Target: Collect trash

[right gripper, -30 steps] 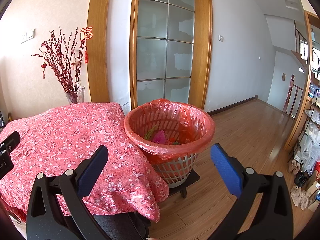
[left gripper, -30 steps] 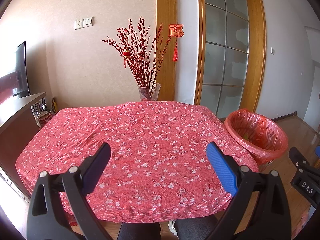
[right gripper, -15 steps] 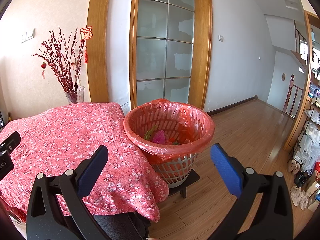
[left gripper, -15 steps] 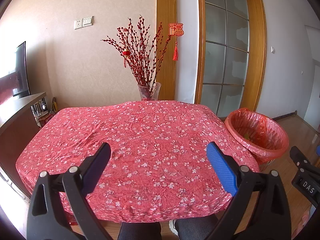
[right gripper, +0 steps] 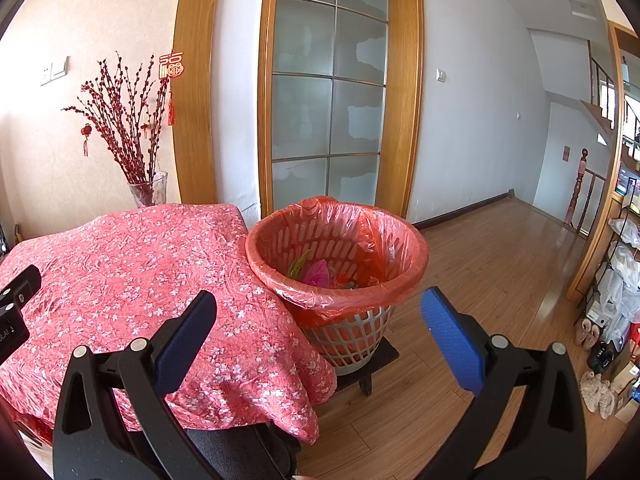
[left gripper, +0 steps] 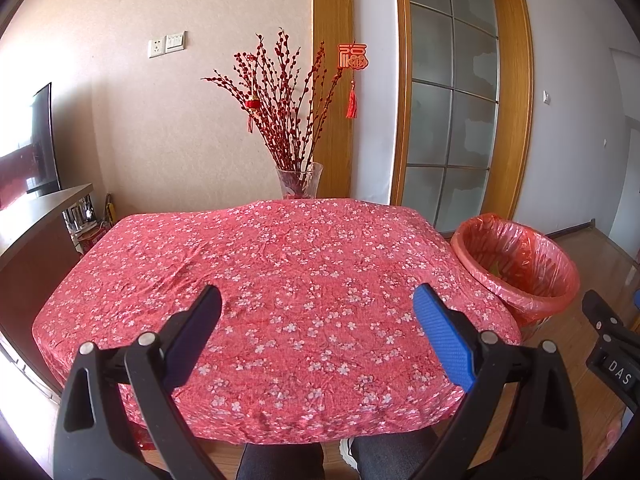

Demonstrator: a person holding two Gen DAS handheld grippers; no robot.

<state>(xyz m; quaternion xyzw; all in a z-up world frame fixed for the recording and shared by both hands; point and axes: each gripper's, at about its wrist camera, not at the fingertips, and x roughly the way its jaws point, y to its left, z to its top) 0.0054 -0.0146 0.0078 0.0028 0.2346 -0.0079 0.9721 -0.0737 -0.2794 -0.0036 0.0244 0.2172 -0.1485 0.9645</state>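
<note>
Red flowered cloth covers your table. Your left gripper and right gripper hang wide apart, holding nothing. Trash lies inside the red-lined bin beside the table.

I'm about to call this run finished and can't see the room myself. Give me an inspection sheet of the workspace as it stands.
Surface: table under a red floral tablecloth; no loose items seen on it.
Job's things: trash basket with red liner stands on the floor beside the table's right edge; it holds pink and green scraps.
Clutter: nothing seen on the table; glass vase of red branches stands behind its far edge.
Grippers: left hand-held gripper open and empty, above the table's near edge; right hand-held gripper open and empty, facing the basket.
Cables: nothing seen.
Surroundings: frosted glass door, wood floor, shelf with bags and shoes at far right.
</note>
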